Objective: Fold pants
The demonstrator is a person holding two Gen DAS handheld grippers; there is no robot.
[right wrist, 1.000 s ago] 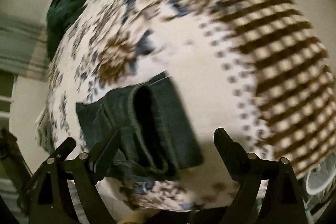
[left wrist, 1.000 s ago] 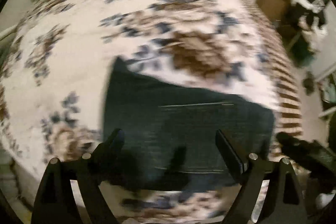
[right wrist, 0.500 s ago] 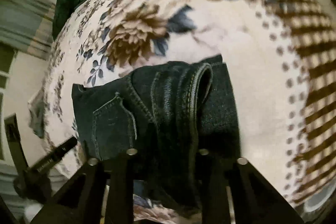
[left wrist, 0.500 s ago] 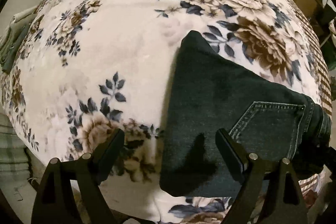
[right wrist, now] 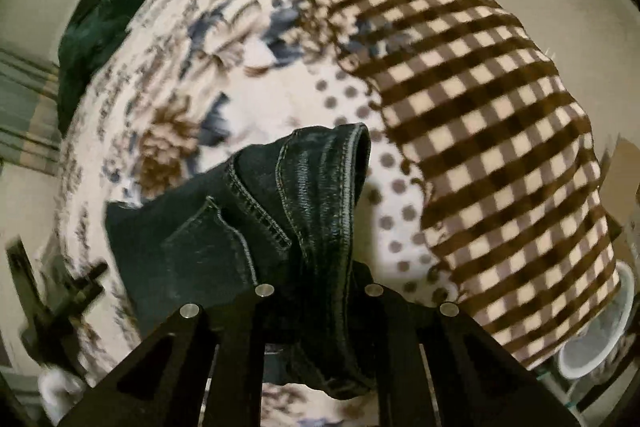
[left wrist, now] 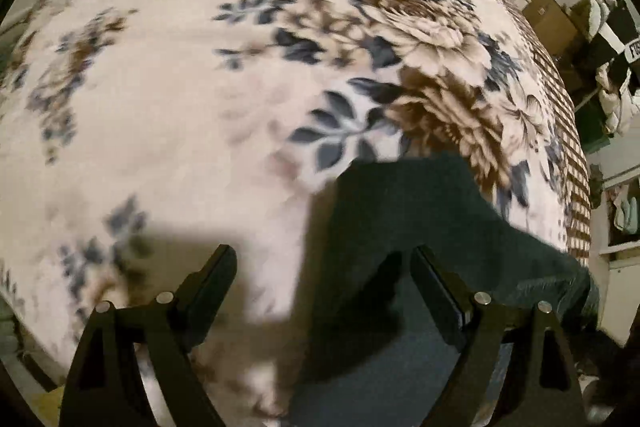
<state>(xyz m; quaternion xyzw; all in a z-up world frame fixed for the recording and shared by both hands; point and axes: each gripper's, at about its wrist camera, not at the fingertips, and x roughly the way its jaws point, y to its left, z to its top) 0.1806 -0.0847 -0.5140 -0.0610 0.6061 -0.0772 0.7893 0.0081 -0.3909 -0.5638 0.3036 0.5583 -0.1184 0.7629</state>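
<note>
The dark denim pants (left wrist: 416, 227) lie folded on a floral blanket (left wrist: 180, 115). In the right wrist view the pants (right wrist: 240, 227) show a back pocket and the waistband, which is lifted. My right gripper (right wrist: 316, 291) is shut on the waistband end of the pants. My left gripper (left wrist: 324, 263) is open and empty, just above the folded edge of the pants; its right finger is over the denim, its left finger over the blanket. The left gripper also shows in the right wrist view (right wrist: 60, 291) at the lower left, blurred.
The blanket has a brown checked border (right wrist: 480, 107) at the bed's edge. A dark green garment (right wrist: 100, 27) lies at the far end of the bed. Boxes and clothes (left wrist: 600, 39) stand beside the bed. A white round bin (right wrist: 600, 343) is below the edge.
My right gripper stays shut on the waistband and has lifted it and drawn it toward the checked border. My left gripper stays open and has shifted over the folded edge.
</note>
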